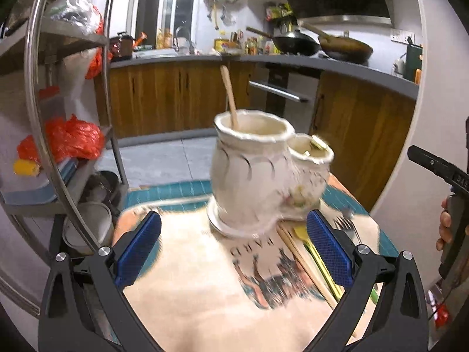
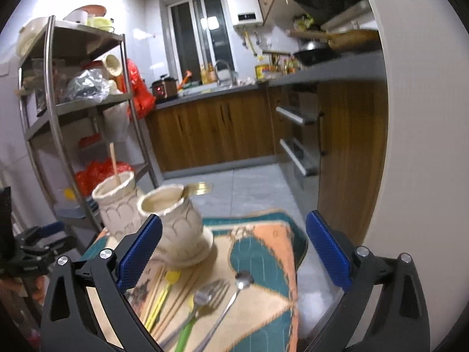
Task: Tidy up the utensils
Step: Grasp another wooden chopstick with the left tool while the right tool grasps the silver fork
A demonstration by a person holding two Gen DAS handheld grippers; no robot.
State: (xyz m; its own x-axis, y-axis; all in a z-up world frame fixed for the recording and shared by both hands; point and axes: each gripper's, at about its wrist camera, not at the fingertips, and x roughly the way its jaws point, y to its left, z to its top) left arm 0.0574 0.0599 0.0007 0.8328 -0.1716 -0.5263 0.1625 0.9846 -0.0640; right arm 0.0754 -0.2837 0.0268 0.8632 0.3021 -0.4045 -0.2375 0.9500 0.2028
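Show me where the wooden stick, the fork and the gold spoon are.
Wooden stick (image 1: 229, 94): left wrist view, mid-shaft above the taller jar.
Fork (image 2: 215, 289): right wrist view, on the tines, lying on the cloth.
Gold spoon (image 2: 199, 188): right wrist view, bowl sticking out over the shorter jar's rim.

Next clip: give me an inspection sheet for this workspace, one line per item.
Surface: small table under a patterned cloth.
Job's things: double ceramic holder with a wooden stick in the larger cup and a gold-coloured piece at the smaller cup's rim; chopsticks, fork, two spoons lying loose on the cloth.
Clutter: nothing seen on the table.
Grippers: left gripper open, empty; right gripper open, empty.
Cables: nothing seen.
Surroundings: metal shelf rack, kitchen counter, woks.
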